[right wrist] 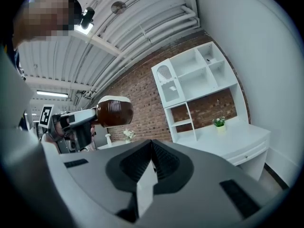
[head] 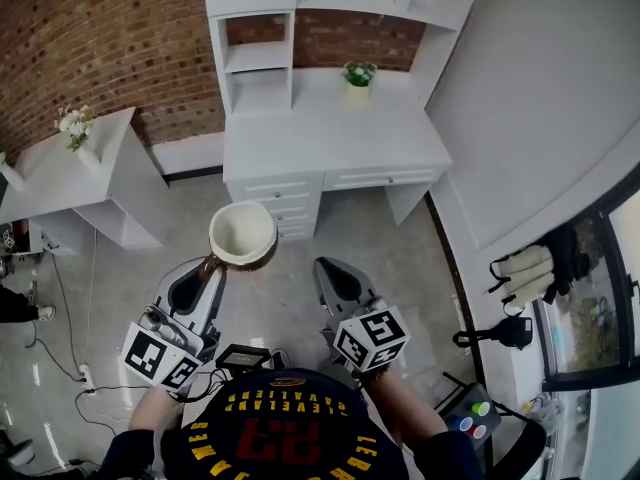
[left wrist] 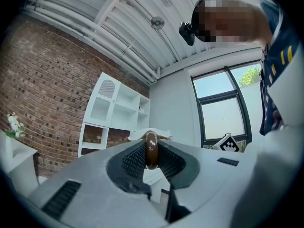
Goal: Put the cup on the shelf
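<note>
A brown cup (head: 242, 234) with a cream inside hangs in the air, mouth up, in front of the white desk (head: 330, 133). My left gripper (head: 207, 264) is shut on the cup's brown handle (left wrist: 151, 148), which shows squeezed between its jaws. From the right gripper view the cup (right wrist: 114, 110) sits at the tip of the left gripper (right wrist: 76, 120). My right gripper (head: 335, 273) is shut with nothing in it, held beside the left one. The white shelf unit (head: 258, 58) rises at the desk's back, its cubbies bare.
A small potted plant (head: 359, 74) stands on the desk's far side. A low white side table (head: 70, 173) with flowers (head: 75, 125) is on the left by the brick wall. Drawers (head: 290, 203) face me below the cup. Cables lie on the floor at left.
</note>
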